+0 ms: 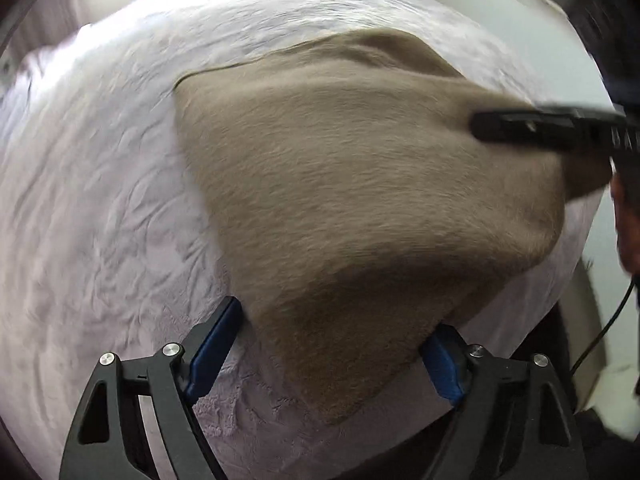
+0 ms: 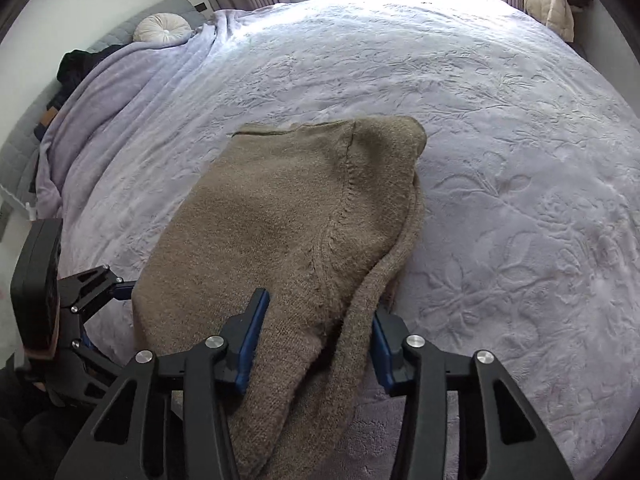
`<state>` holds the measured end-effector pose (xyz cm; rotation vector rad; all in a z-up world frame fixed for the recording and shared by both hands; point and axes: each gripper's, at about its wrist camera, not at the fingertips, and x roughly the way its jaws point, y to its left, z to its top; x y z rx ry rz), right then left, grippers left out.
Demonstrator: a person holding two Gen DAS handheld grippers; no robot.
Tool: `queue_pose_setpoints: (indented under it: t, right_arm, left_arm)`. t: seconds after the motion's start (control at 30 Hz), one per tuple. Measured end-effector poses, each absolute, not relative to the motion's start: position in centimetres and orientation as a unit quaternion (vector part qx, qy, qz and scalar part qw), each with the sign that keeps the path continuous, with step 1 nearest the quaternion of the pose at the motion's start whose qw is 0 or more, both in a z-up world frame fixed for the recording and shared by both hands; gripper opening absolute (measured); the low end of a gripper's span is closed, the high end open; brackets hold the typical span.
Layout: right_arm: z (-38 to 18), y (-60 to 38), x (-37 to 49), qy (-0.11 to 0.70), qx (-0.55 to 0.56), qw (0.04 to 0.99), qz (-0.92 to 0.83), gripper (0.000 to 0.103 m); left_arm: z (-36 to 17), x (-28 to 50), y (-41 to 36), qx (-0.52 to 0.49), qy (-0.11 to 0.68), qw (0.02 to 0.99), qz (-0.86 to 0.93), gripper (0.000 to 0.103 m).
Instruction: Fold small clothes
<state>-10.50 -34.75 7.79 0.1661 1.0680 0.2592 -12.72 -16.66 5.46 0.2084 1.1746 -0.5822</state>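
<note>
Right, the tan knit sweater [image 2: 288, 216] lies on the lavender bedspread [image 2: 500, 128], mid-bed, near edge toward the person, already partly doubled w/ a sleeve trailing down its right side. Left gripper [image 1: 332, 352] is at the near-left corner: jaws wide, blue pads either side of the corner, cloth between them but no pinch visible. Right gripper [image 2: 316, 344] is at the near-right hem: jaws about half open, knit and sleeve bunched between the pads; the left pad seems to touch the fabric, but I can't see a firm clamp, so I read it as not gripping yet.

Risks, judged from here:
- Corners are thick, fuzzy, multi-layer. A pinch could catch the top layer only, and the fold would then drag unevenly.
- The right side has a loose sleeve in the gap; grabbing sleeve w/o body would pull it out and undo the tidy edge.
- Pads sit low, so either one may nip the bedspread along w/ the knit and lift both.
- If one side closes before the other, the hem skews.
</note>
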Motion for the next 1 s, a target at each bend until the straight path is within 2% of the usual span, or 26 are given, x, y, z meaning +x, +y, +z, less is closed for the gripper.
queue_pose_setpoints:
  t: [0.1,0.17,0.2,0.23,0.4,0.47,0.5,0.53,0.67,0.7,0.73,0.77,0.8,0.9,1.0]
  right_arm:
    - [8.1,-34.9,-10.9,0.505,0.077,0.851,0.120,0.042]
    - [8.1,-34.8,-11.0,0.506,0.072,0.852,0.118,0.035]
    - [8.2,-34.7,-11.1,0.506,0.074,0.851,0.116,0.030]
    - [8.5,-34.7,-11.2,0.503,0.080,0.853,0.115,0.026]
    - [9.8,-33.7,-12.3,0.483,0.081,0.862,0.133,0.026]
    - [7.0,-33.9,-12.1,0.521,0.068,0.843,0.117,0.039]
    - [5.8,-34.2,-12.1,0.534,0.065,0.836,0.110,0.053]
    - [5.5,-34.7,-12.2,0.533,0.075,0.836,0.106,0.061]
    - [8.2,-36.9,-13.5,0.494,0.107,0.858,0.094,0.064]
    - [9.4,-37.0,-13.8,0.478,0.097,0.868,0.091,0.064]
    - [10.9,-36.8,-14.3,0.456,0.075,0.882,0.092,0.064]
    - [11.7,-36.4,-14.6,0.443,0.056,0.890,0.097,0.064]
    - [12.6,-35.6,-14.9,0.428,0.033,0.897,0.108,0.066]
    - [13.5,-32.8,-15.8,0.401,-0.034,0.903,0.152,0.067]
    - [12.9,-31.3,-16.6,0.390,-0.050,0.899,0.190,0.067]
  left_arm:
    - [5.5,-12.7,-15.8,0.073,0.556,0.779,-0.279,0.074]
    - [5.7,-12.7,-15.3,0.058,0.561,0.775,-0.286,0.064]
    - [5.9,-12.8,-15.1,0.053,0.563,0.771,-0.292,0.055]
    - [6.2,-13.0,-14.7,0.048,0.564,0.770,-0.293,0.055]
    - [7.1,-13.5,-12.1,0.034,0.565,0.773,-0.287,0.055]
    - [7.2,-13.9,-11.3,0.042,0.571,0.772,-0.277,0.063]
    - [7.2,-13.6,-11.1,0.049,0.569,0.774,-0.272,0.069]
    - [7.6,-14.0,-10.9,0.062,0.563,0.780,-0.265,0.069]
    - [10.6,-14.8,-10.6,0.072,0.544,0.789,-0.277,0.070]
    - [11.5,-15.1,-11.1,0.064,0.537,0.793,-0.281,0.073]
    - [12.7,-14.5,-10.7,0.041,0.525,0.801,-0.284,0.090]
    - [13.7,-13.8,-10.4,0.014,0.512,0.809,-0.287,0.099]
    - [13.2,-11.6,-9.9,-0.007,0.500,0.817,-0.287,0.103]
    - [14.1,-9.1,-9.7,-0.078,0.502,0.806,-0.304,0.103]
    - [13.3,-8.1,-11.3,-0.081,0.510,0.804,-0.294,0.103]
